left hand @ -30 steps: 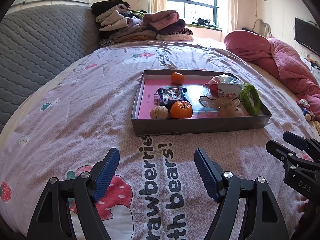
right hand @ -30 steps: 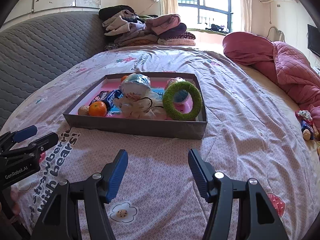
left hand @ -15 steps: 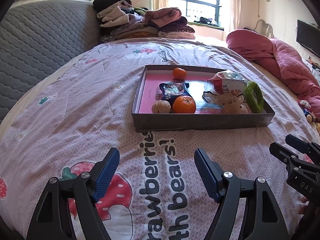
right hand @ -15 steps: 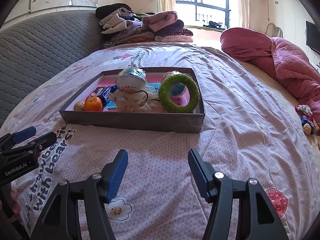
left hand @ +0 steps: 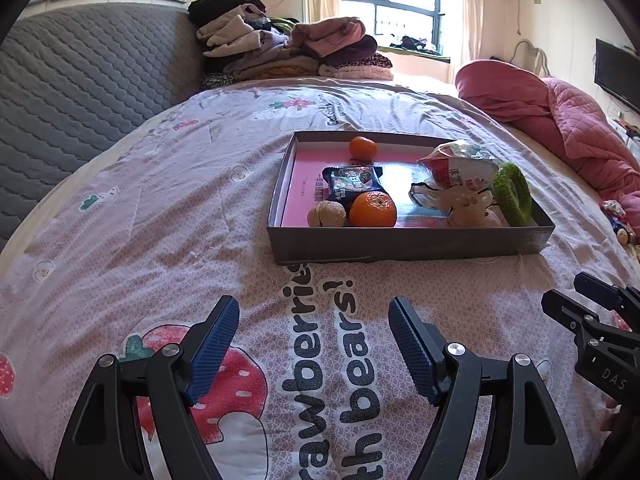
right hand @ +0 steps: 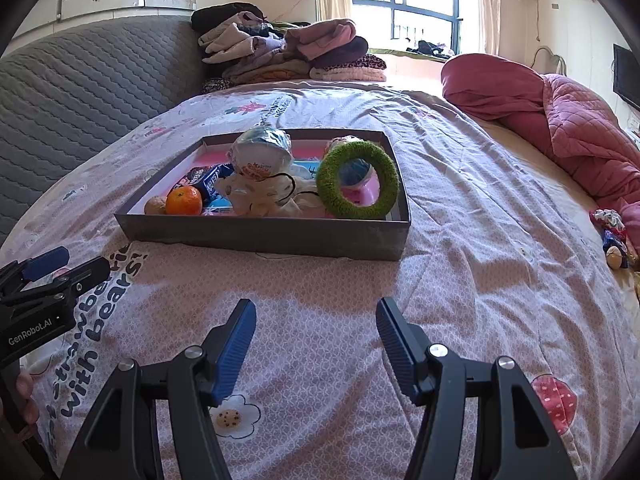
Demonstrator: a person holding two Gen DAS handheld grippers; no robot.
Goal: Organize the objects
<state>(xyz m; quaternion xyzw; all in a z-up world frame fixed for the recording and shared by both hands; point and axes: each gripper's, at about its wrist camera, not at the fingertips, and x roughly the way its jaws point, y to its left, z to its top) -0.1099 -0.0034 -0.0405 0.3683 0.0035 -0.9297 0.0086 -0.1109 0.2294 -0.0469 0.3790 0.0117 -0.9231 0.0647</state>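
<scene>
Left wrist view, printed pink bedspread (left hand: 160,240), grey headboard (left hand: 80,92), window (left hand: 400,12).

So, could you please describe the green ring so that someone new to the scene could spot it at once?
On the bed's patterned quilt sits a shallow grey box full of small items. The green ring stands propped on edge at its right end. It is the only fuzzy green hoop there, beside oranges and wrapped snacks.

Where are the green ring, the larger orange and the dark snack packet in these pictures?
green ring (right hand: 357,216), right wrist view, on its lower fuzzy band.
larger orange (left hand: 373,209), left wrist view, on its front peel.
snack packet (left hand: 352,185), left wrist view, on its printed face.
</scene>
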